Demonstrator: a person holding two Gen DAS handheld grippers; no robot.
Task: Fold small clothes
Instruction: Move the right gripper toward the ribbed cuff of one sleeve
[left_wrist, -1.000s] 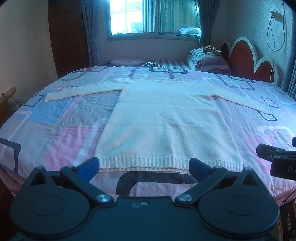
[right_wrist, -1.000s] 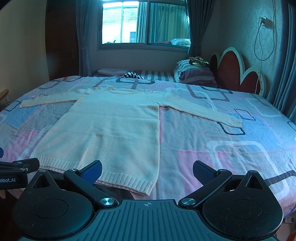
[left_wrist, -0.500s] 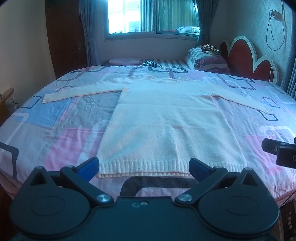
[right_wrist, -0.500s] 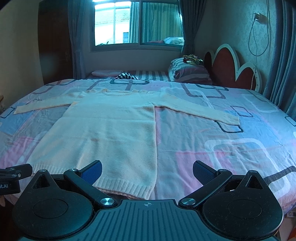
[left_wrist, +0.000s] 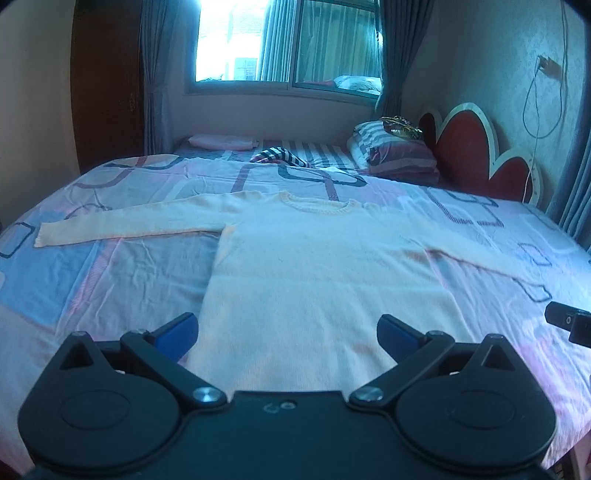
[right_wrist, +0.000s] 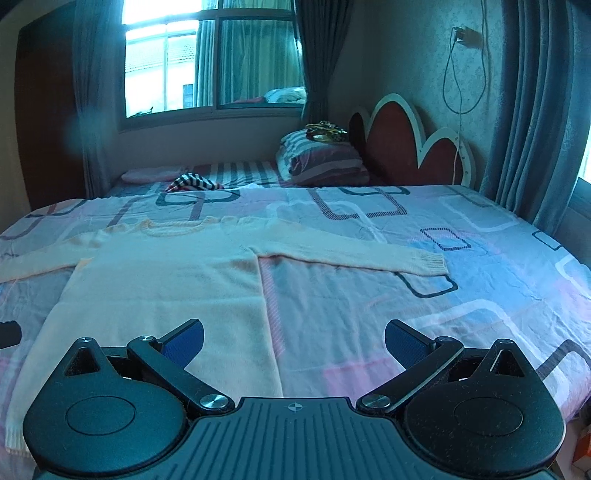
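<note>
So on the far left there's a dark wooden wardrobe (left_wrist: 107, 85) against the wall, with a grey curtain (left_wrist: 155, 74) hanging next to it by the window (left_wrist: 288, 40). The whole lower half of both views is a big bed with a pink and blue patterned bedsheet (left_wrist: 110, 273), and the cream knit sweater (left_wrist: 325, 280) is laid out flat on it, front up, neckline pointing toward the window. Its left sleeve (left_wrist: 129, 225) stretches straight out to the side and the right sleeve (right_wrist: 351, 251) does the same on the other side, cuff lying flat on the sheet. The left gripper (left_wrist: 288, 332) sits low over the lower part of the sweater body with its blue-padded fingers spread wide, nothing between them. Can't really tell if it's touching the knit or just hovering above it, since the gripper body hides the hem from that camera. The right gripper (right_wrist: 293, 341) is also spread wide and empty, sitting over the sweater's right side edge so one pad is above the knit and the other is above bare sheet. Further back there's a striped pillow (right_wrist: 325, 158) stacked near the red scalloped headboard (right_wrist: 410, 147), and a cable (right_wrist: 461, 74) dangles from a wall outlet above it on the right.
</note>
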